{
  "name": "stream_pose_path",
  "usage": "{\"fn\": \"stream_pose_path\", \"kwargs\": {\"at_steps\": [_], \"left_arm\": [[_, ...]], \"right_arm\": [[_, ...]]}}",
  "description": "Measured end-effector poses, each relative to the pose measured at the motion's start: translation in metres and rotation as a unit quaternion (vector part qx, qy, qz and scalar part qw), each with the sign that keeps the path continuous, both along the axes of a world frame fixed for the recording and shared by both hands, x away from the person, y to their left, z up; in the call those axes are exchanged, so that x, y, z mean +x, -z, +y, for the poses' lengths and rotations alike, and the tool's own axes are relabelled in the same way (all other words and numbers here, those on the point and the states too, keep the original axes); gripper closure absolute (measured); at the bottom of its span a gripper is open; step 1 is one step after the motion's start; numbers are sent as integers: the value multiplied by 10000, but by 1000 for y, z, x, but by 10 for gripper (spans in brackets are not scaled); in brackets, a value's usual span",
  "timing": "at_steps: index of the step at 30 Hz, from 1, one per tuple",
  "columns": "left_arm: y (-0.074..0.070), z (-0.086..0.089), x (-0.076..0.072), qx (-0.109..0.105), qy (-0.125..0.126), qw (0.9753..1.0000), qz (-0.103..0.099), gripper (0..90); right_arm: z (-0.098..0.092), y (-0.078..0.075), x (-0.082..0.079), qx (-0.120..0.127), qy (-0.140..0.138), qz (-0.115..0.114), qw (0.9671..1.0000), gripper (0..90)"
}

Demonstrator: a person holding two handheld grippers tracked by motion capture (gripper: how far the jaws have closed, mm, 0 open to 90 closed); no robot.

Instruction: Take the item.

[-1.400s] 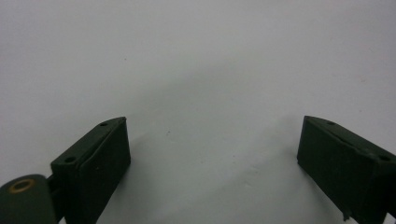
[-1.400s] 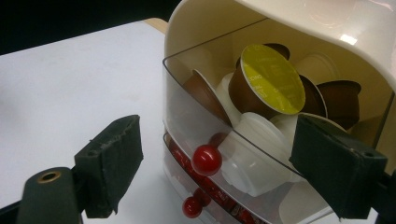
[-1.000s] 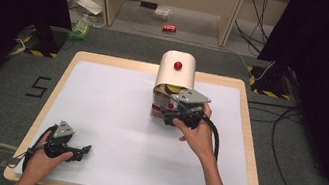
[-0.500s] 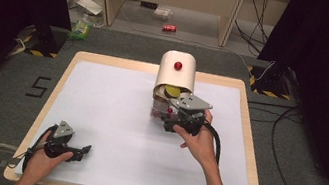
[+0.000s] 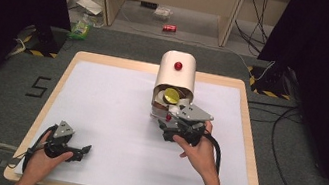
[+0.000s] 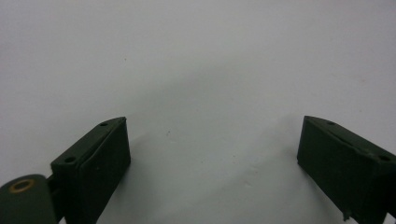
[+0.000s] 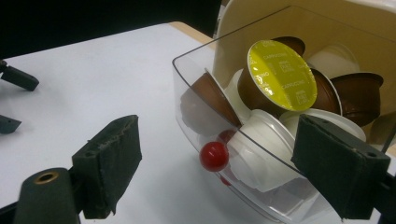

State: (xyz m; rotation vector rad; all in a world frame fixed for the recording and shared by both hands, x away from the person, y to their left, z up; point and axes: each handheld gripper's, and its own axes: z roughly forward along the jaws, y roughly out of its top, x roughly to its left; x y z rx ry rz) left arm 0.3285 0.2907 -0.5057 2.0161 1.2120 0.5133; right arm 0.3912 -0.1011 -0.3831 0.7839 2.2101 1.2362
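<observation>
Right now my right claw (image 7: 215,158) gapes wide around the clear drawer's red knob (image 7: 214,156), gripping nothing; my left claw (image 5: 73,148) rests open on the desk (image 5: 113,114), well apart.

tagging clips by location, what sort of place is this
Probably a lab or recording studio: black curtains flank the table, cables trail over grey carpet, and hazard tape marks the floor.

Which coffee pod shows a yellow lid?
The brown capsule on top of the pile in the clear drawer; the other pods show only brown or white.
</observation>
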Motion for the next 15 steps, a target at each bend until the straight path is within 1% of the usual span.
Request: {"fn": "stream_pose_path", "kwargs": {"at_steps": [3,10,14,15], "left_arm": [[0,0,0,1,0,10000,-1,87],[0,0,0,-1,1,10000,-1,87],[0,0,0,0,0,10000,-2,87],[0,0,0,0,1,10000,-1,87]], "right_arm": [[0,0,-2,-34,-24,6,10000,160],[-2,2,-10,-8,-90,48,9999,160],[-2,4,-14,-27,-127,34,9999,160],[-3,4,-16,-13,-134,71,9999,160]]}}
